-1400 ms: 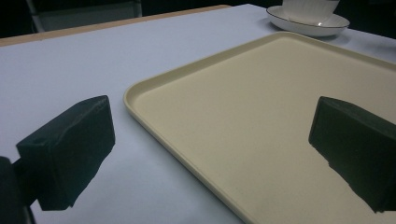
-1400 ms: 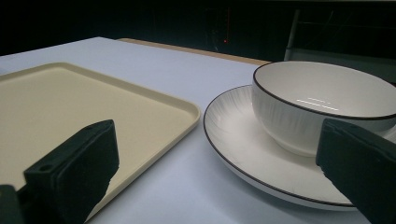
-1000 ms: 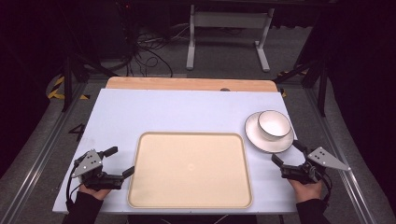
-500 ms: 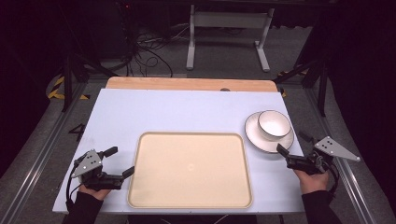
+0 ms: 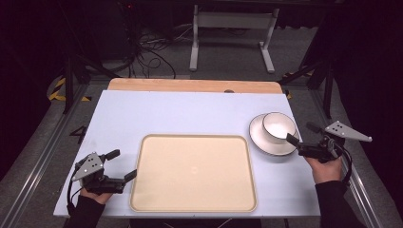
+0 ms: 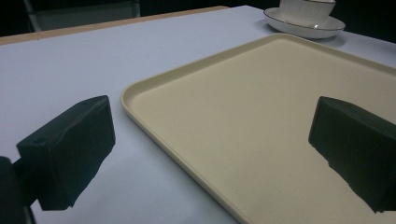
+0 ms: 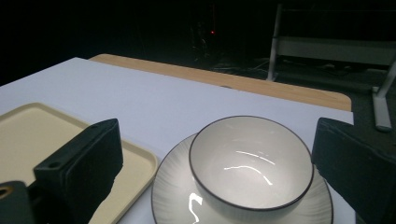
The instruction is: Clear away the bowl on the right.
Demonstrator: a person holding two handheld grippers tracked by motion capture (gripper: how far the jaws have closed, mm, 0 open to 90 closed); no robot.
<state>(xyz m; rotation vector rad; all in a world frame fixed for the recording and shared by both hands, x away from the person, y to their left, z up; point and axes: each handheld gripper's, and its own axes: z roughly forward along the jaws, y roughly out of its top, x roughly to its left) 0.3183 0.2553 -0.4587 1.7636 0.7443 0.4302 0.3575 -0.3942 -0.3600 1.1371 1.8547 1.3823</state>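
A white bowl (image 5: 279, 126) with a dark rim stands in a white plate (image 5: 266, 142) at the table's right. A beige tray (image 5: 192, 173) lies empty at the front middle. My right gripper (image 5: 301, 133) is open just right of the bowl, its jaws pointing left at it. In the right gripper view the bowl (image 7: 252, 163) and plate (image 7: 173, 196) sit ahead between the wide-apart jaws, untouched. My left gripper (image 5: 122, 164) rests open at the tray's left edge. The left gripper view has the tray (image 6: 261, 107) rim running between the jaws.
The pale table top (image 5: 190, 114) ends in a wooden strip (image 5: 190, 85) at the far edge. Beyond it are floor cables (image 5: 147, 52) and a metal stand (image 5: 233, 33). The table's right edge lies close under my right hand.
My right gripper has moved away from the front edge and up to the bowl and plate. The left gripper, tray, bowl and plate have stayed put.
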